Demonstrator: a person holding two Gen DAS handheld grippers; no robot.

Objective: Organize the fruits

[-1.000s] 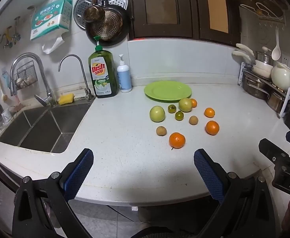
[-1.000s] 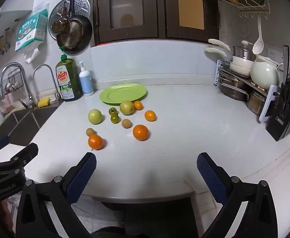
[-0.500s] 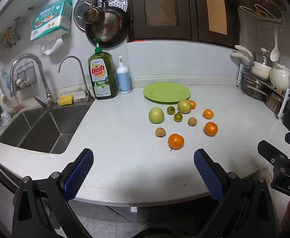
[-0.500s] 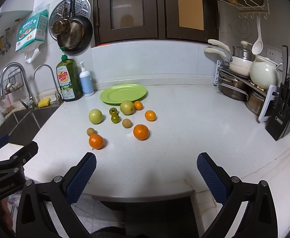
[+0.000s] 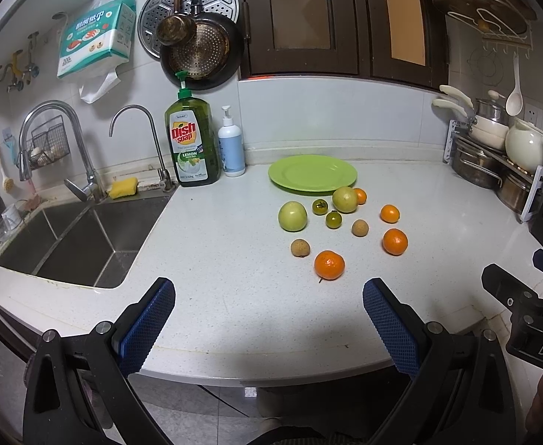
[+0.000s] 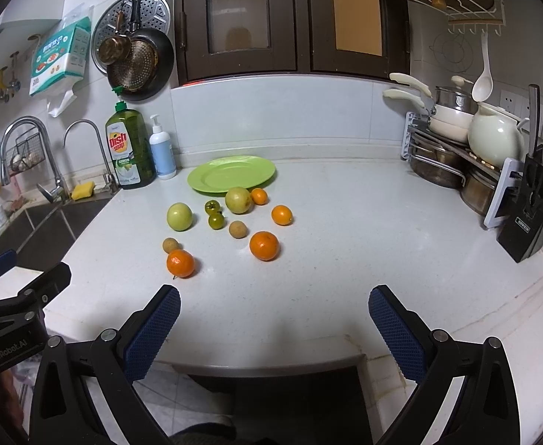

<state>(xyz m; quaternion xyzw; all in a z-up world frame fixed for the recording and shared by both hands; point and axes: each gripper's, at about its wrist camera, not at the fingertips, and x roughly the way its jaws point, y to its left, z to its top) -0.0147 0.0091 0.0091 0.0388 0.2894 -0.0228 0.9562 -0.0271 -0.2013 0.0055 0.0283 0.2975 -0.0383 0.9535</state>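
Observation:
Several fruits lie on the white counter in front of an empty green plate (image 5: pixel 312 177) (image 6: pixel 231 175): the nearest orange (image 5: pixel 329 265) (image 6: pixel 180 263), another orange (image 5: pixel 395 241) (image 6: pixel 264 246), two green apples (image 5: pixel 292 216) (image 6: pixel 179 216), two small dark green tomatoes (image 5: pixel 333 219), two brown longans (image 5: pixel 300 248). My left gripper (image 5: pixel 269 319) is open and empty above the counter's front edge. My right gripper (image 6: pixel 273 320) is open and empty, likewise short of the fruits.
A sink (image 5: pixel 67 237) with taps is at the left. A dish soap bottle (image 5: pixel 192 144) and a white pump bottle (image 5: pixel 231 150) stand by the wall. A pot rack (image 6: pixel 453 159) and a knife block (image 6: pixel 531 204) stand at the right.
Both grippers have drifted slightly; the fruits have not moved and both grippers stay open.

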